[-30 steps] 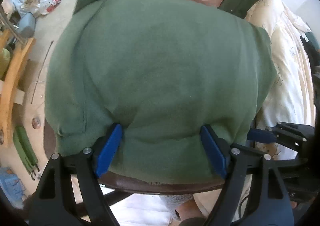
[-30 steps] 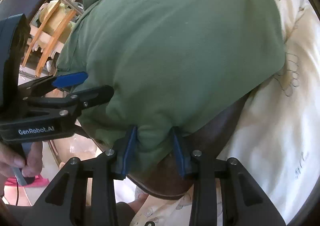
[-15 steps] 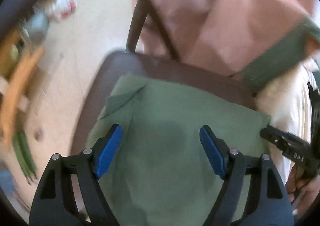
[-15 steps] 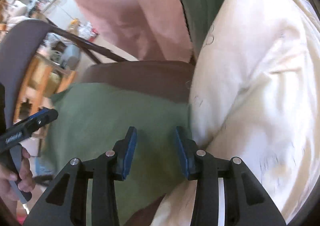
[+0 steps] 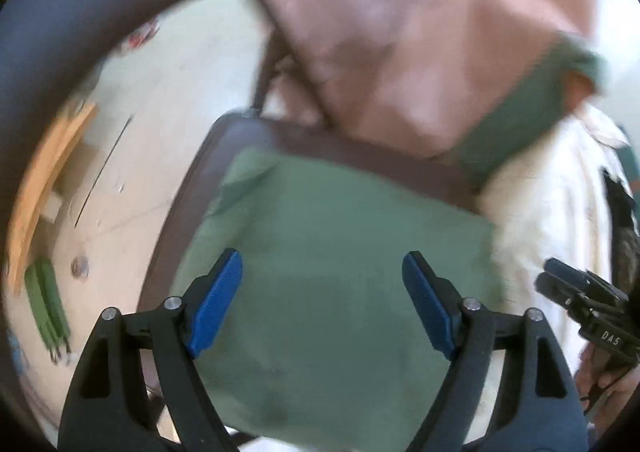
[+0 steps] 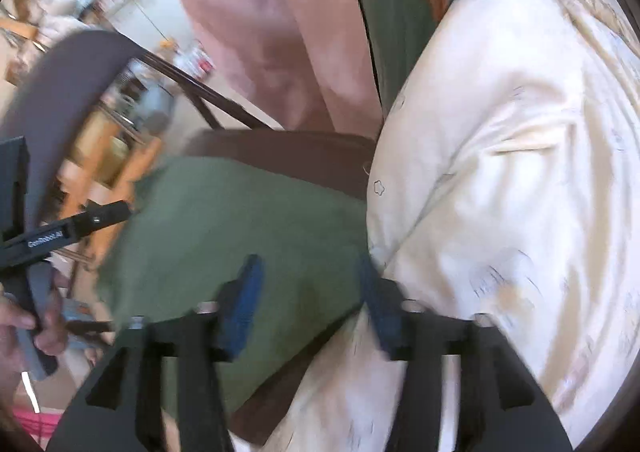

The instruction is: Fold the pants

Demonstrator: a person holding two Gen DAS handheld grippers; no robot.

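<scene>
I have the green pants (image 5: 332,252) lying folded on the brown chair seat (image 5: 188,188), a flat pad that covers most of it, with bare seat showing along the far edge and down the left side. To the right they butt against a cream quilt (image 6: 500,180); in the right wrist view the quilt bulges up just beside their right edge.

My left gripper (image 5: 322,300) hangs above the pants with its jaws spread wide and opening further — nothing sits between the blue pads (image 5: 216,304). Seen along the fingers, the cloth fills the whole gap between them, but it lies below, flat on the seat, and neither pad presses into it.

My right gripper (image 6: 310,296) is blurred. Its jaws are opening too, and I see green cloth behind the left pad and through the gap, while the right pad sits over the line where the pants meet the quilt. No fold is pinched between them; the pants lie flat beneath.

Each view catches the other gripper at its edge — the left one at the left rim of the right wrist view, held in a hand (image 6: 36,328). A pink cloth (image 5: 420,36) hangs beyond the chair, over the far edge of the seat.
</scene>
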